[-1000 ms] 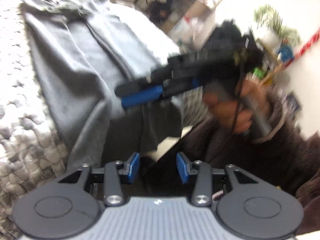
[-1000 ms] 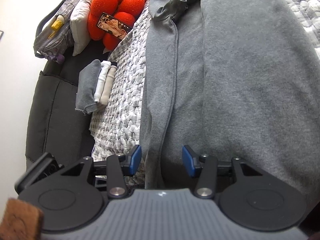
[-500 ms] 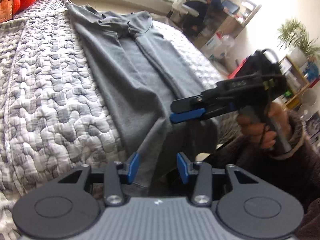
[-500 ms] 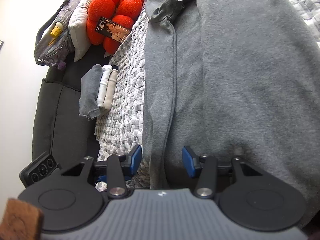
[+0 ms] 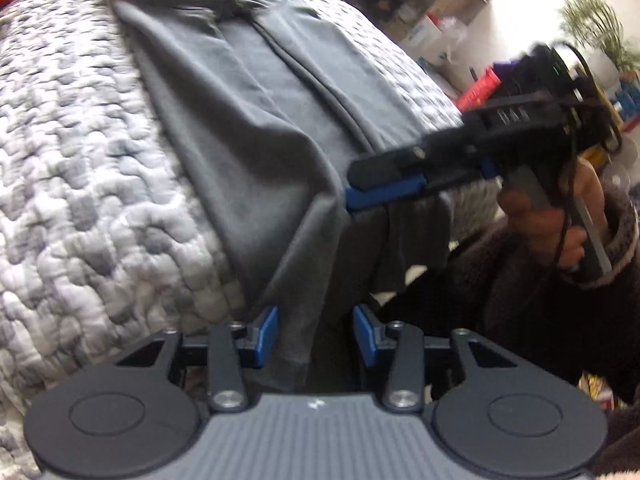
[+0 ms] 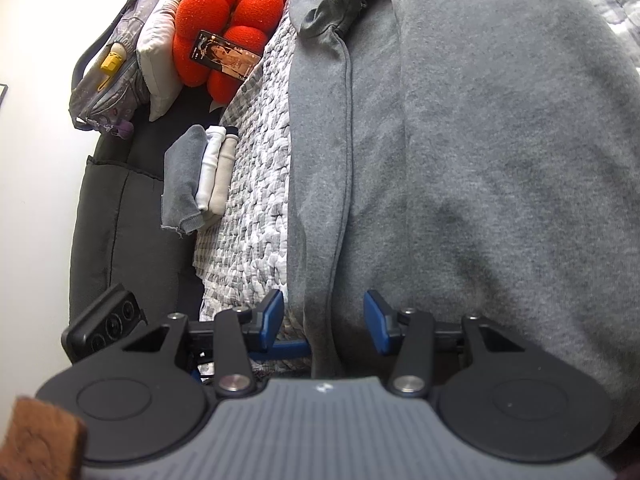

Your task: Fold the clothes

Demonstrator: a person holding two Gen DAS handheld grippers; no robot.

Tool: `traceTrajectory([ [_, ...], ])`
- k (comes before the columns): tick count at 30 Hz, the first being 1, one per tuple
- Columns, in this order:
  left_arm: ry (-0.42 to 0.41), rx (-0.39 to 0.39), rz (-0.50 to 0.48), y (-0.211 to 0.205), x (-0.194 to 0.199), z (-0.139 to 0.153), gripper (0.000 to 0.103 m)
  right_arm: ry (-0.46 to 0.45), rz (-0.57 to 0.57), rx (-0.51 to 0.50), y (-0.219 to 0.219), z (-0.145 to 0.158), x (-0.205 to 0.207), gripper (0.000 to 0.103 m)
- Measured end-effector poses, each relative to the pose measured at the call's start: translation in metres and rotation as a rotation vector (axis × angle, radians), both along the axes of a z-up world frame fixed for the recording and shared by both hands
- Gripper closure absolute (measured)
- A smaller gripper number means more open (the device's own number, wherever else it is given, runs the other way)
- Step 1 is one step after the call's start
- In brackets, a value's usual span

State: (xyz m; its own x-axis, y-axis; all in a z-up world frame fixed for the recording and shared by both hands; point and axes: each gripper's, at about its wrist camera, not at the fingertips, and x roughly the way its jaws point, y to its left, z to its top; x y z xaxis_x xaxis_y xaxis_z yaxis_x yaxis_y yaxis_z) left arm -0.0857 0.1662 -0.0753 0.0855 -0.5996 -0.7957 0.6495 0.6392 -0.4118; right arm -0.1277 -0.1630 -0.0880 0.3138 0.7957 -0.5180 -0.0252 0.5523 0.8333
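Your grey garment [image 5: 256, 128] lies lengthwise on the quilted bed [image 5: 80, 184], its near end hanging over the edge. The step in hand appears to be the pickup of that near end, ahead of the first fold.

Left tool [image 5: 315, 336]: spread, with the hanging hem between the pads but no pad pressing on it. Right tool [image 6: 323, 322]: also spread, straddling the garment's long side edge at the bed's edge, nothing pinched. In the left view your right hand [image 5: 560, 220] holds that tool level over the garment's near end.

Next move, as judged: close each tool on a corner of the near end, then lift both together and carry the end up the bed. Take care to catch both layers, since a loose pinch would likely let the cloth slip. A folded stack [image 6: 200, 176] lies beside the bed.
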Motion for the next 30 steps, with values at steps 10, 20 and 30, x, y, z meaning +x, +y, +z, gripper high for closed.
traceTrajectory([
  [10, -0.007, -0.020, -0.174, -0.021, -0.020, -0.004, 0.061, 0.004, 0.003, 0.005, 0.004, -0.001, -0.001, 0.054],
  [20, -0.039, -0.175, -0.089, 0.010, -0.017, 0.012, 0.059, 0.017, 0.077, -0.007, 0.021, -0.007, -0.005, 0.061],
  [30, -0.026, -0.136, -0.132, 0.010, -0.021, 0.015, 0.054, 0.016, 0.206, -0.096, 0.048, -0.014, -0.004, 0.099],
])
